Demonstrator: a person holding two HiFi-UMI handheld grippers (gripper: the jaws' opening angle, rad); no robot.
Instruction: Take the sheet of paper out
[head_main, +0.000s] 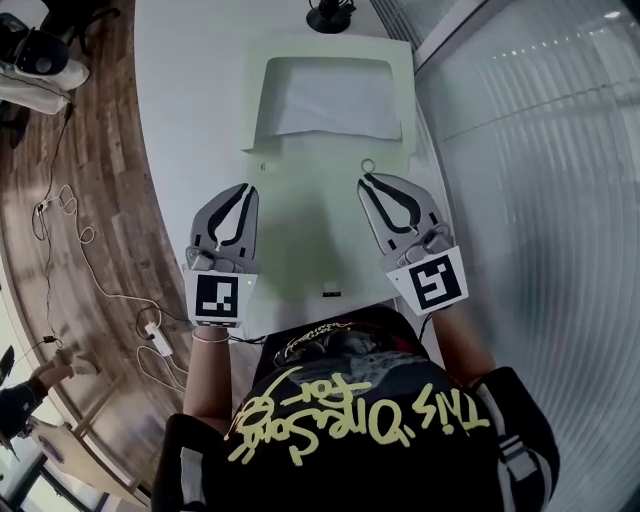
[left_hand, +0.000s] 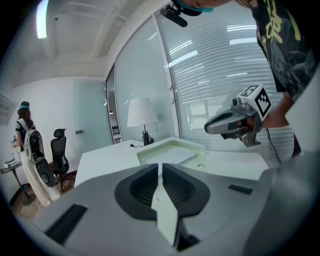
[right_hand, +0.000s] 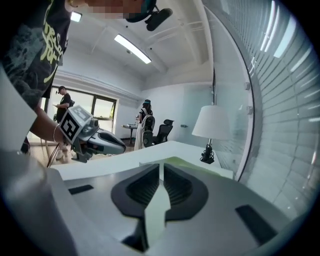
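A pale green folder (head_main: 300, 240) lies open on the white table (head_main: 190, 110). A white sheet of paper (head_main: 335, 100) rests in its far part, inside a raised green frame. My left gripper (head_main: 250, 188) hovers over the folder's left side, short of the sheet, jaws shut with nothing between them. My right gripper (head_main: 364, 180) hovers over the right side, next to a small ring (head_main: 368, 166), also shut and empty. The left gripper view looks past my left gripper (left_hand: 160, 165) to the folder (left_hand: 170, 150) and the right gripper (left_hand: 235, 120). From my right gripper (right_hand: 160, 165) I see the left gripper (right_hand: 95, 140).
A table lamp (head_main: 330, 14) stands at the table's far edge behind the folder. A glass wall with blinds (head_main: 540, 150) runs close along the right. Cables (head_main: 80, 240) trail over the wooden floor on the left. People and office chairs (right_hand: 162, 132) stand far off.
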